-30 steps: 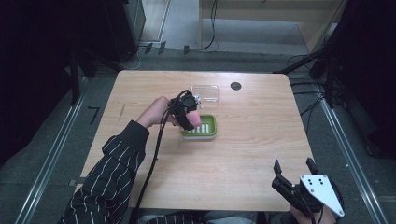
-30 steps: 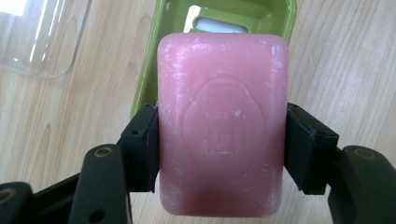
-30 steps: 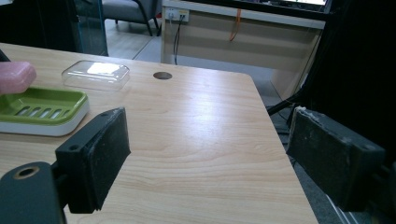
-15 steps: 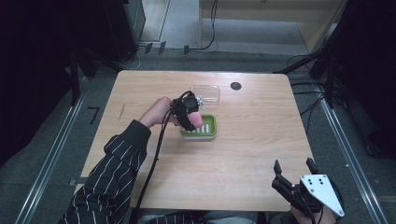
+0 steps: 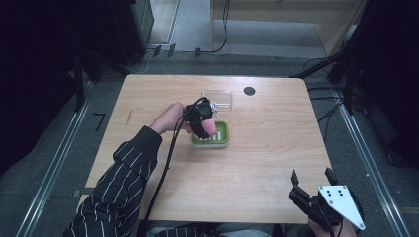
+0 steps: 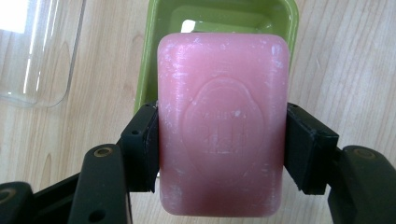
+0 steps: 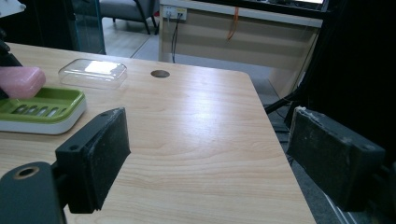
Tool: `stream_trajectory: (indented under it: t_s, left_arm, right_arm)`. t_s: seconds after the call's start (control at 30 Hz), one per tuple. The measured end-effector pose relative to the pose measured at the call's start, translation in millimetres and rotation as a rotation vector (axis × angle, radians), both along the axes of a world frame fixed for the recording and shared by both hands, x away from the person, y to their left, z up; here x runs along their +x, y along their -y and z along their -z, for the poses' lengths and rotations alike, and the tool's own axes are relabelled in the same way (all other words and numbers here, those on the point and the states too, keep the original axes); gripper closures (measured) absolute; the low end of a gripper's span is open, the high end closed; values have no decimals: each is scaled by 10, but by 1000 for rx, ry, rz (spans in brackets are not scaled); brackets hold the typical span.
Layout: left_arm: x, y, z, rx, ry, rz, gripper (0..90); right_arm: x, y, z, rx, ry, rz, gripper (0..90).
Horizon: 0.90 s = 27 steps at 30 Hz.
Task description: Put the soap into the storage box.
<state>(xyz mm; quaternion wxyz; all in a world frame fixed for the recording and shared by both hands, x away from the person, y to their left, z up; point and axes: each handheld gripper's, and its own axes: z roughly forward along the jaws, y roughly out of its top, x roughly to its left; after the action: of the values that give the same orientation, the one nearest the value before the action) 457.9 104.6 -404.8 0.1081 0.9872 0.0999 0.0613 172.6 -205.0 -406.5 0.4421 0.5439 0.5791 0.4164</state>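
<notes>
The left tongs (image 6: 222, 140) grip a pink soap (image 6: 222, 121) by its long sides — pads pressed flat against it — and hold it just above the near end of the green dish (image 5: 221, 137). A clear lid (image 5: 218, 98) lies just beyond the dish on the counter (image 5: 276, 148). The right tongs (image 5: 311, 178) hang released at the counter's near right corner, well apart.

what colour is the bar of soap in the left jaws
Pink: the rectangular pink soap bar with an embossed oval stamp, clearest in the left gripper view.
</notes>
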Motion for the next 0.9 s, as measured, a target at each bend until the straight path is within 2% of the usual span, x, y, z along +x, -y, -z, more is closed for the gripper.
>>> stream_trajectory:
  t_s: [0.3, 0.47, 0.53, 0.9]
  left_arm:
    - [27, 70, 64, 4, -2, 30, 382]
    - [46, 98, 105, 24, 15, 41, 382]
    - [48, 107, 129, 16, 12, 43, 382]
    - [70, 161, 245, 38, 26, 83, 382]
  right_arm:
    - [-28, 17, 1, 1, -2, 13, 127]
    - [-41, 30, 1, -3, -4, 17, 127]
    - [-45, 33, 2, -4, -2, 21, 127]
    - [-59, 41, 3, 1, -7, 26, 127]
